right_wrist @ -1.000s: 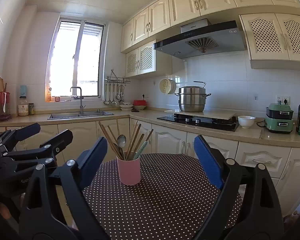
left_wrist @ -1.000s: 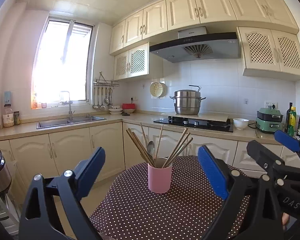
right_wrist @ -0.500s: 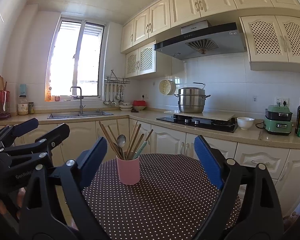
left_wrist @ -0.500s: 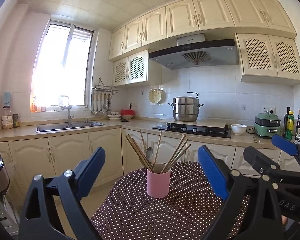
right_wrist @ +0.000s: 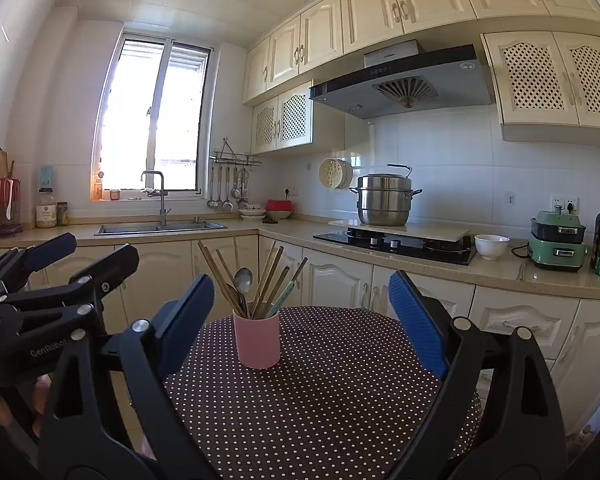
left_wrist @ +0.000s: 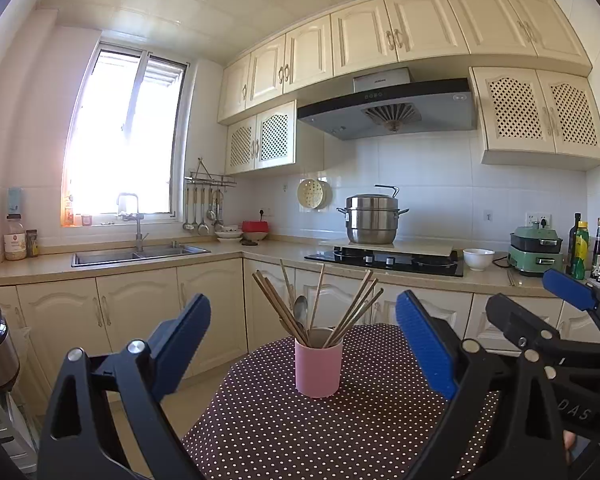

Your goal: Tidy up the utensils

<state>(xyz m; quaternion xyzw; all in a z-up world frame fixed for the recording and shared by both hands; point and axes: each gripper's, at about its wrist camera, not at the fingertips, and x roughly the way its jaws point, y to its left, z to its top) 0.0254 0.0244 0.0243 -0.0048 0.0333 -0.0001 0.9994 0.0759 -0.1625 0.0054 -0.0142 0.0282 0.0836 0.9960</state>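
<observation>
The left claw (left_wrist: 303, 344) is hanging above the near edge of the tabletop (left_wrist: 340, 432) with its blue-padded jaws spread wide and nothing between them; the right claw (right_wrist: 300, 320) is doing the same just beside it, equally wide open and gripping nothing. In the left wrist view the right claw is showing at the right edge, and in the right wrist view the left claw is showing at the left edge, so the two are sitting side by side, apart from each other. Ahead of both, a pink cup (left_wrist: 318, 368) is standing upright on the brown, white-dotted cloth covering the round tabletop, well clear of either claw. It is holding a fan of wooden chopsticks (left_wrist: 356, 308) leaning outward and a metal spoon (left_wrist: 300, 307) with its bowl pointing up; the right wrist view is also showing a pale green handle (right_wrist: 284, 296) among them. Beyond the tabletop, a steel pot (right_wrist: 384, 200) is sitting on the stove and a sink (right_wrist: 160, 227) is lying under the window.
</observation>
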